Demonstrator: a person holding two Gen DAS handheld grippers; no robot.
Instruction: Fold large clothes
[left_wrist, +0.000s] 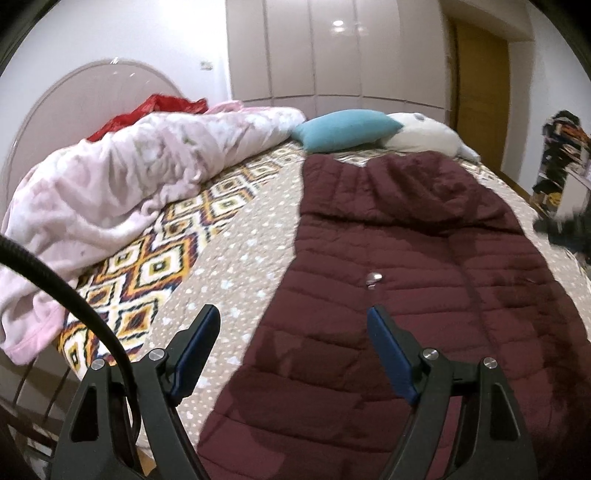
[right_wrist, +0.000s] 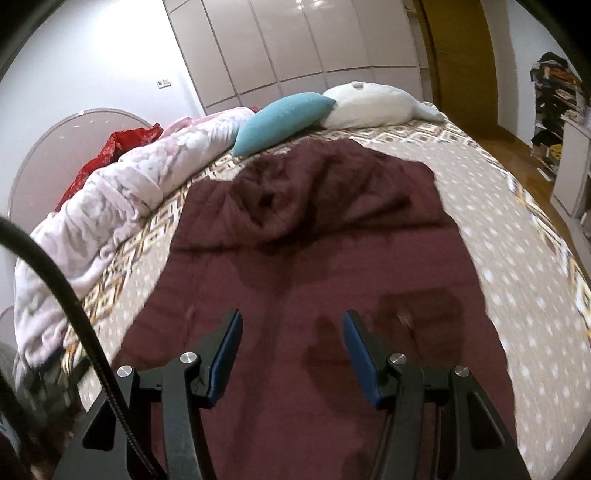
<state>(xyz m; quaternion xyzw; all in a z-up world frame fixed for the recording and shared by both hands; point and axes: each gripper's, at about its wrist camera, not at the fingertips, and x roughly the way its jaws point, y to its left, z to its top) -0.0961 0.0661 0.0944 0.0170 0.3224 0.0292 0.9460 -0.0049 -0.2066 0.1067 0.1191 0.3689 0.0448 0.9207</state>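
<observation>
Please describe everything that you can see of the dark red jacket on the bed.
The jacket is dark maroon, quilted in horizontal padded rows, and looks like a light puffer. It lies spread flat on the patterned bedspread, lengthwise, its rumpled far end, perhaps a hood, close to the teal pillow. A seam or zip runs down its middle, and a small silver snap shows on the front. Both grippers are over it, jaws open, not touching it.

A maroon quilted puffer jacket (left_wrist: 406, 258) lies spread flat on the bed (left_wrist: 240, 240), hood at the far end, rumpled, hem nearest, a small silver tab on its front.
</observation>
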